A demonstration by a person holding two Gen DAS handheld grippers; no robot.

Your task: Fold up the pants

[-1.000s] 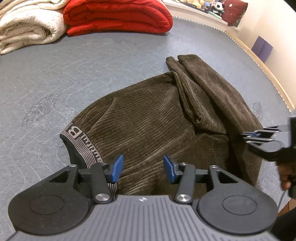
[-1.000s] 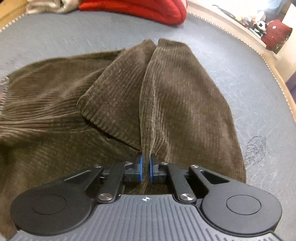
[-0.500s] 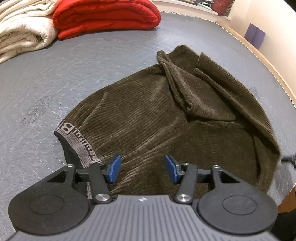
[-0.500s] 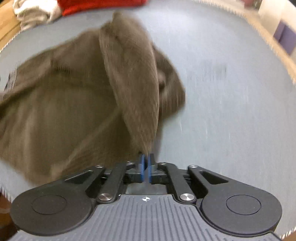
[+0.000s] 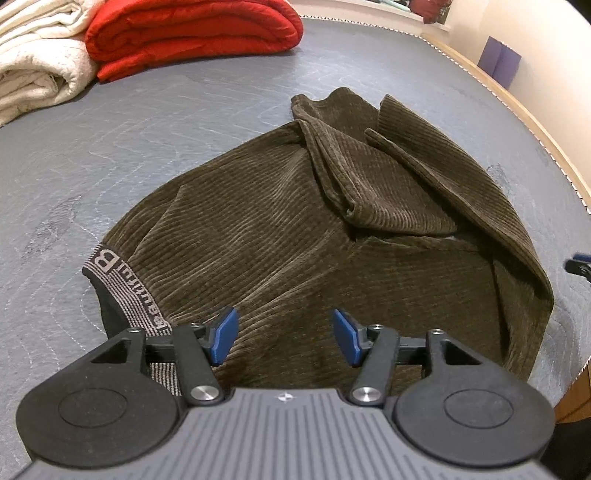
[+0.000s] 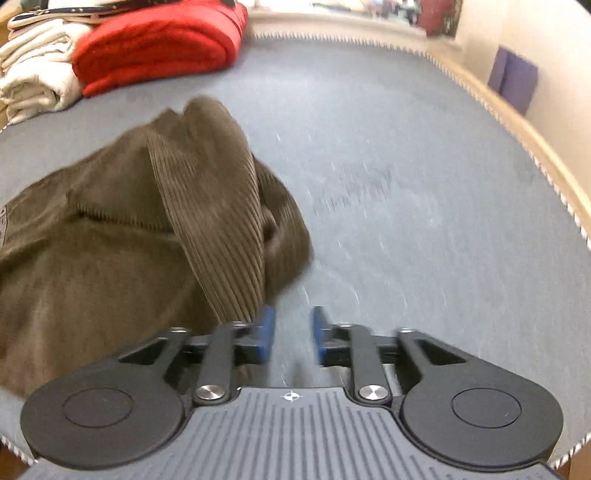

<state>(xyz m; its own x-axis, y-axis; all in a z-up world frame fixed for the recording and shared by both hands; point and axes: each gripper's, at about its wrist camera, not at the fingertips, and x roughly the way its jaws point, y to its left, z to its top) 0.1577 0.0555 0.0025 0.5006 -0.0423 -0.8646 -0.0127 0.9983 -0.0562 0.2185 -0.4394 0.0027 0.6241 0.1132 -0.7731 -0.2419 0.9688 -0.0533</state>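
While both grippers open, pants (image 5: 280, 236) lie rumpled.

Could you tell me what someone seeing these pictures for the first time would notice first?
A rumpled brown corduroy pants heap fills the middle of the grey quilted bed, lettered waistband at its left edge. A bright red blanket lies folded at the far end beside a cream one. The right gripper, jaws opening with nothing between them, sits just right of a pant leg.
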